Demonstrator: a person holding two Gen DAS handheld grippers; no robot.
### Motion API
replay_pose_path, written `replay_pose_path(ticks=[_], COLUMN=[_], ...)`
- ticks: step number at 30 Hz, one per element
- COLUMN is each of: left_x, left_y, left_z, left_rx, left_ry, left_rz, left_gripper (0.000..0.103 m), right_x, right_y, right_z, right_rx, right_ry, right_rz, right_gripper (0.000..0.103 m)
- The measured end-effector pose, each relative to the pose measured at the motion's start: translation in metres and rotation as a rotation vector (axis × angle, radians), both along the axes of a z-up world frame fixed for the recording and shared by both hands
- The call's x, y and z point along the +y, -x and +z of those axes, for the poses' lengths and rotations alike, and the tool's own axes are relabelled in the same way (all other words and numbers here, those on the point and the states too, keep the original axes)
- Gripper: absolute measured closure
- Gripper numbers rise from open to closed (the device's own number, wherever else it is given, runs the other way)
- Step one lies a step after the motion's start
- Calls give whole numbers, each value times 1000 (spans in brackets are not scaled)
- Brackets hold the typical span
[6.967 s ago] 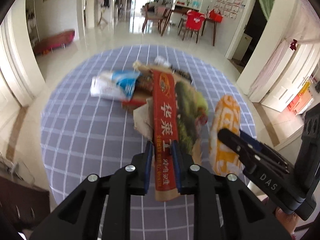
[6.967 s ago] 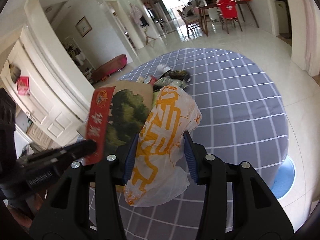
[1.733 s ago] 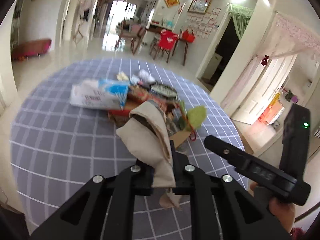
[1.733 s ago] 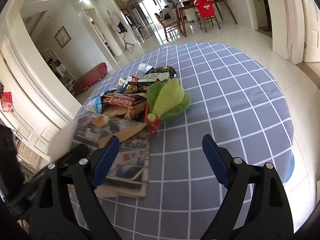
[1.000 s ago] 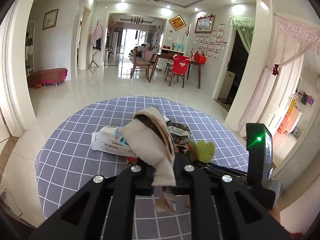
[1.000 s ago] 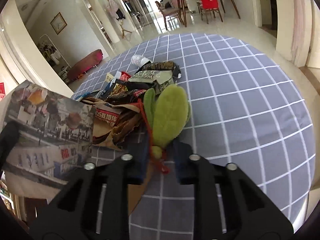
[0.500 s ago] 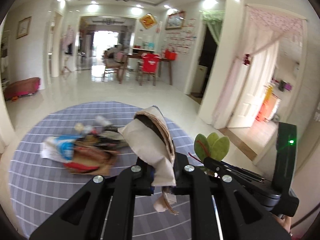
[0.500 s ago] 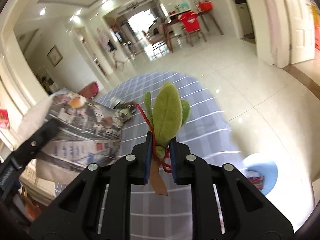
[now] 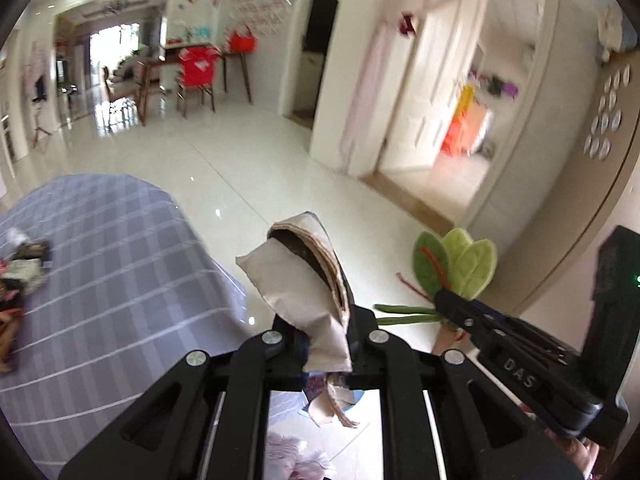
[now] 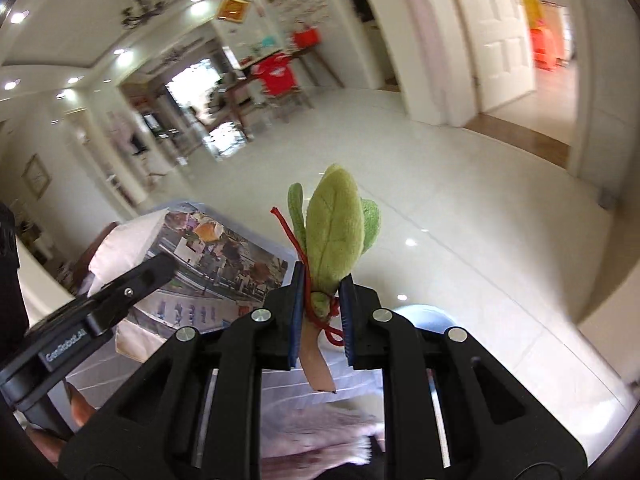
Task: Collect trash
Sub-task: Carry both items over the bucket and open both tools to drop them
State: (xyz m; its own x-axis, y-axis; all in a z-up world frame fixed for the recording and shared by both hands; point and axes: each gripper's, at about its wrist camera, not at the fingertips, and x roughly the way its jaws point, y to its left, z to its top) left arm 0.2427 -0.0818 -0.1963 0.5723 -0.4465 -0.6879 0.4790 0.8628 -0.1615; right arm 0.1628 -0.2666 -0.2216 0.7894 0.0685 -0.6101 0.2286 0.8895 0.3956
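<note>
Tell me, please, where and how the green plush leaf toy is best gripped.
By the narrow stem end, where the red cord ties the green plush leaf toy together, coming from below along its length. The leaves fan out wide and soft above, while the bound base is slim and firm. The right tool holds it just there, leaves pointing up and away.

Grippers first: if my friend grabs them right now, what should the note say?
Left gripper: shut on a folded paper bag.
Right gripper: shut on a green plush leaf bundle tied with red string.
Both are swung off the checked table, over the floor; a blue bin's rim shows just below.
Done: two pieces lifted.
Left: drop both, then clear the wrapper pile on the table.
</note>
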Motion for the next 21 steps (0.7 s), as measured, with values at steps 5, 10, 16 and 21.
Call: replay_pose_path(ticks=[5, 10, 16, 21], left_x=[-48, -83, -86, -87], left_y=[-24, -48, -53, -52], left_z=[-30, -55, -67, -72], left_rx=[60, 129, 123, 134], left_ry=[-40, -96, -121, -133], left_rz=[-47, -66, -26, -20], left_gripper=[92, 64, 27, 27], right_x=[-30, -48, -54, -56], right_y=[5, 12, 8, 2], right_z=[-26, -40, -50, -52], right_rx=[49, 76, 98, 104], right_ry=[-19, -30, -42, -51], right_rz=[-64, -108, -112, -98], right_gripper=[87, 87, 87, 87])
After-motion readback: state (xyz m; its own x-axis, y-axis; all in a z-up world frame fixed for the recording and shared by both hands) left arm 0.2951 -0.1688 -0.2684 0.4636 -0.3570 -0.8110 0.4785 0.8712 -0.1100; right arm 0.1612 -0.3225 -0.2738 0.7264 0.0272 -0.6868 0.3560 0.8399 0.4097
